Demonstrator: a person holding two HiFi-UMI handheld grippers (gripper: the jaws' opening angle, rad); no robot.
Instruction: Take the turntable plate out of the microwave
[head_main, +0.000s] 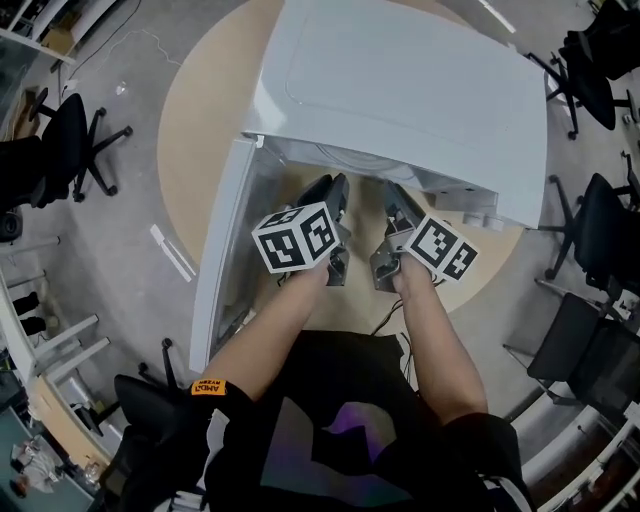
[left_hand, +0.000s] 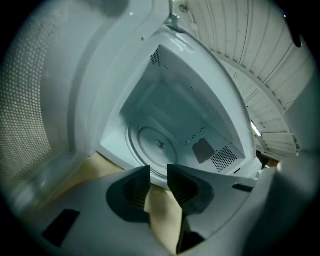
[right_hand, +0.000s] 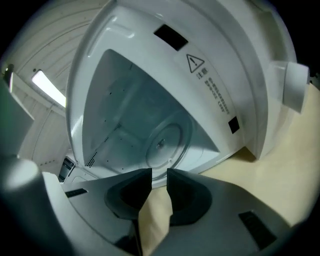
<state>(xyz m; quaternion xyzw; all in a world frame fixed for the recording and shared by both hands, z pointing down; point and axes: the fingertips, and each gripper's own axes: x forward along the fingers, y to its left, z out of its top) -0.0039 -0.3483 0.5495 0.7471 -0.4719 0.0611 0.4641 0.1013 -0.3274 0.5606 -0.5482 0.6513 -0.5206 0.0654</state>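
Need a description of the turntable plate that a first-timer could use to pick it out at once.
Find the white microwave on the round tan table, its door swung open. Inside, on the cavity floor, lies the turntable plate. It is the only round thing there: a pale disc with a small hub at its centre, amid flat white walls.

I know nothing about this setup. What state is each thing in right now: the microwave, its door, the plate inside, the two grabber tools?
Microwave: cavity exposed.
Door: swung wide open.
Turntable plate: lying flat inside, not yet touched.
Left gripper: jaws slightly apart, holding nothing, outside the opening.
Right gripper: jaws slightly apart, holding nothing, outside the opening.
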